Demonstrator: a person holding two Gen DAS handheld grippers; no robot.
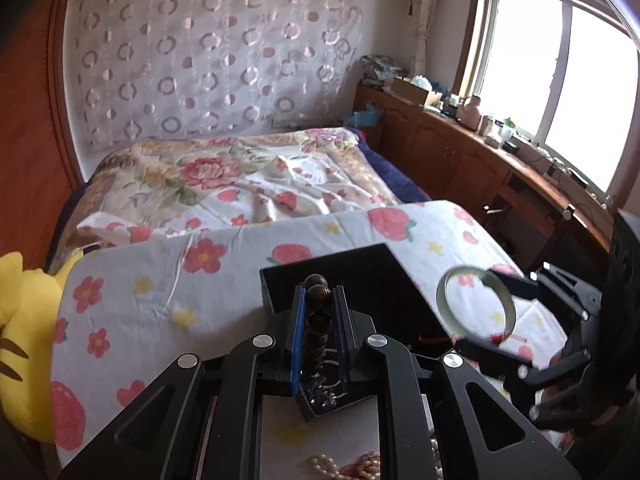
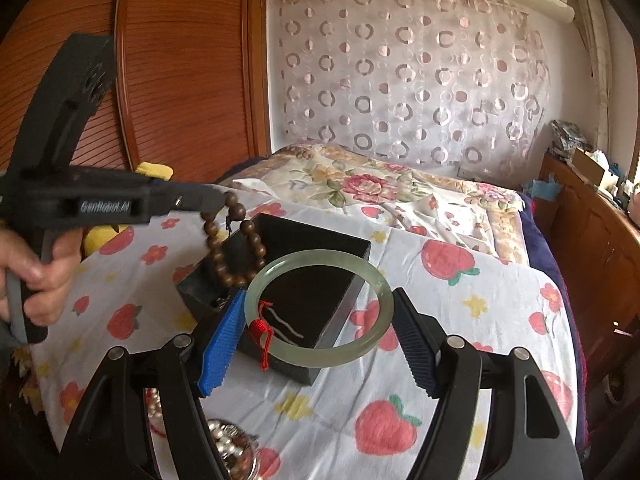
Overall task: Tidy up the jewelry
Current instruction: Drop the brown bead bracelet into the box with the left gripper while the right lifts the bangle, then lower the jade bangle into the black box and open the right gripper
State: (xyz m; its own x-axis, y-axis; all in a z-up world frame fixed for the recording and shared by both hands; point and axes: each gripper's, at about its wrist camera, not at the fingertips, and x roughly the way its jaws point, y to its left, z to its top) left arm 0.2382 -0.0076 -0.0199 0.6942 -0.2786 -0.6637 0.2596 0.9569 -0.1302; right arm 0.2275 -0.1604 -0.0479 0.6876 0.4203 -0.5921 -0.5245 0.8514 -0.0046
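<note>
— What sort of place is this?
— A home bedroom. A bed [image 1: 240, 176] with a floral quilt [image 2: 360, 184] lies at twelve o'clock, backed by a sheer circle-patterned curtain [image 1: 212, 60].
— Anything else?
— A window [image 1: 560, 80] above cluttered wooden cabinets [image 1: 460, 148] at two o'clock, and a slatted wooden wardrobe [image 2: 180, 60] at ten o'clock.

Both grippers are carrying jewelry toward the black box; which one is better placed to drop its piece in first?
Probably left. The left gripper dangles the wooden bead bracelet right over the black box, while the right gripper holds the jade bangle above the box's near corner.
</note>
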